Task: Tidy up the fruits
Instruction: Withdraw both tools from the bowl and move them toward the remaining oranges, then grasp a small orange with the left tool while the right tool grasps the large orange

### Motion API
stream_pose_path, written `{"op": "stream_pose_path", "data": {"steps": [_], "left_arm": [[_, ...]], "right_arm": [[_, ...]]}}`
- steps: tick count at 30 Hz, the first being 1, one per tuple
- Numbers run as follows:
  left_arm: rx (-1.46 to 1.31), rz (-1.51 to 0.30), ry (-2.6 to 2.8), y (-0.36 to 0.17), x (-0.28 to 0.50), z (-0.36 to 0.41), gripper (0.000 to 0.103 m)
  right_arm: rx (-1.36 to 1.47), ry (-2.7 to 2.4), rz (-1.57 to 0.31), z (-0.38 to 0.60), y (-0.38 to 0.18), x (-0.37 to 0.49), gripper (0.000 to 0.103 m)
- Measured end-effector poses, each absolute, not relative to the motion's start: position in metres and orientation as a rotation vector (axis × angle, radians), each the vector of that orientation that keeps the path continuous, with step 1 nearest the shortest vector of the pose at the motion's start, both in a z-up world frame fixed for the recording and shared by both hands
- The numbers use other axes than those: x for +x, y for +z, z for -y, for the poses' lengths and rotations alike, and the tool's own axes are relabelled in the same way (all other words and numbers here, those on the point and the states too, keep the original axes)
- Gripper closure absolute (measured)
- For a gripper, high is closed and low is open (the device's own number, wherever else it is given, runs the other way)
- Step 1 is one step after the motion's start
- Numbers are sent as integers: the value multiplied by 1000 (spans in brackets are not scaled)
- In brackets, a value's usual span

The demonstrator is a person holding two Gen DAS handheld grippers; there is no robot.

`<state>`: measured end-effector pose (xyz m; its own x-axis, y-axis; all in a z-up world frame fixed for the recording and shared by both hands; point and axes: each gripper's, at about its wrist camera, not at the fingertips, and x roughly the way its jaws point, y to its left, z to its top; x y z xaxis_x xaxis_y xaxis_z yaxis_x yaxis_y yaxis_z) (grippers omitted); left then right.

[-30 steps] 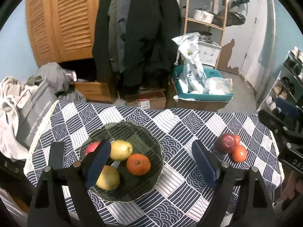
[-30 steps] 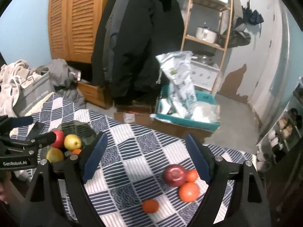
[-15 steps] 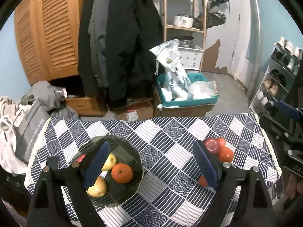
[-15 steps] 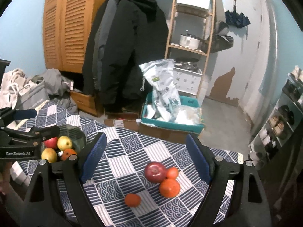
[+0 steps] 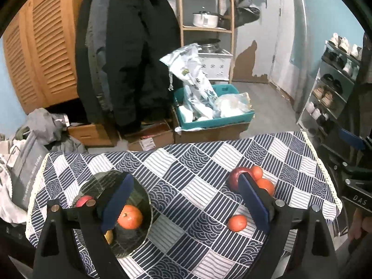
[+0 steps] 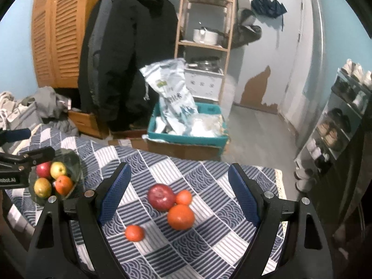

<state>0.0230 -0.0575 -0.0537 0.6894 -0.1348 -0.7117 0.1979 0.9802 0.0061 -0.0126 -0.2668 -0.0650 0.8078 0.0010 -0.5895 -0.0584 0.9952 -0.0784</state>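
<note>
4 loose fruits: dark red round apple point(image 6: 161, 197), small orange tangerine point(image 6: 184, 197) touching it, large orange point(image 6: 181, 217) just in front, another small tangerine point(image 6: 134, 233) apart — all on the blue-and-white patterned tabletop point(image 6: 204, 179).
Dark glass bowl point(image 6: 75, 165): holds a red apple point(image 6: 43, 169), yellow-green apple point(image 6: 58, 170), yellow pear point(image 6: 42, 187) and orange fruit point(image 6: 63, 184).
Left tool point(image 5: 183, 203): fingers wide apart, empty, above the tabletop between bowl and loose fruits.
Right tool point(image 6: 179, 195): fingers wide apart, empty — over the loose fruits.
</note>
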Motion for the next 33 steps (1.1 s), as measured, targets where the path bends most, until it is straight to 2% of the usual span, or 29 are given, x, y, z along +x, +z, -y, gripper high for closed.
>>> {"op": "stream_pose_path", "data": {"steps": [16, 33], "left_arm": [[153, -874, -199, -97, 41, 88, 11], [175, -1025, -122, -176, 82, 92, 11]], "right_arm": [[-54, 6, -790, 302, -117, 7, 19], [1, 89, -1078, 300, -223, 67, 19]]}}
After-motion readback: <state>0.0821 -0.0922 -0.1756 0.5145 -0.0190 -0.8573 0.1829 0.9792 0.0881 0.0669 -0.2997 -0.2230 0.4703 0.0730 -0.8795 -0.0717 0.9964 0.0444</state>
